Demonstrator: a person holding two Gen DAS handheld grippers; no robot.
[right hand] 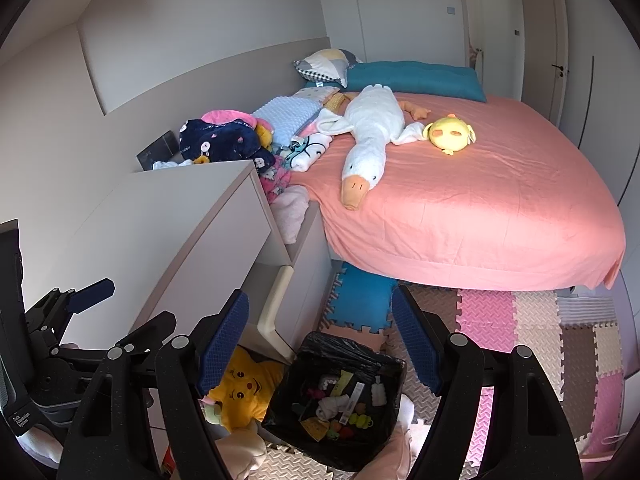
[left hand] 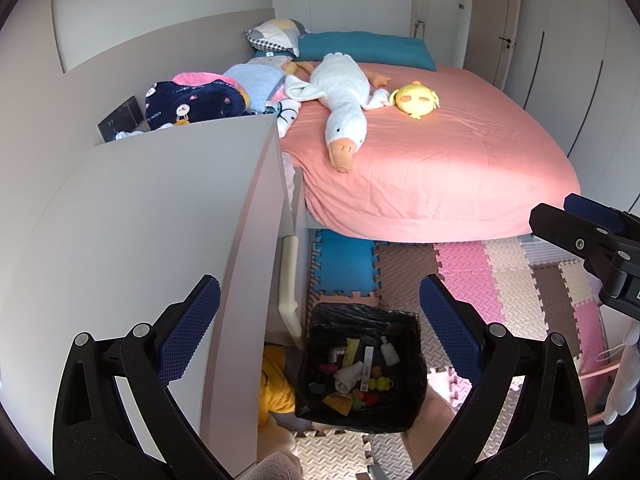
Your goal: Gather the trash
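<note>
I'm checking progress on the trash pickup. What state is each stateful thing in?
Trash bin: lined with a black bag, partly filled with small items.
Left gripper: open, empty.
Right gripper: open, empty.
Door: closed.

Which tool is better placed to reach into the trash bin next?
Probably the left tool: open and empty, with the bin centred between its fingers. The right tool, also open, sees the bin slightly off-centre.

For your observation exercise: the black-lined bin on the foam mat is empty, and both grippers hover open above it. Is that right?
Not quite. The bin is not empty: the left wrist view shows small items inside. The left gripper and right gripper do hover open above it.
</note>
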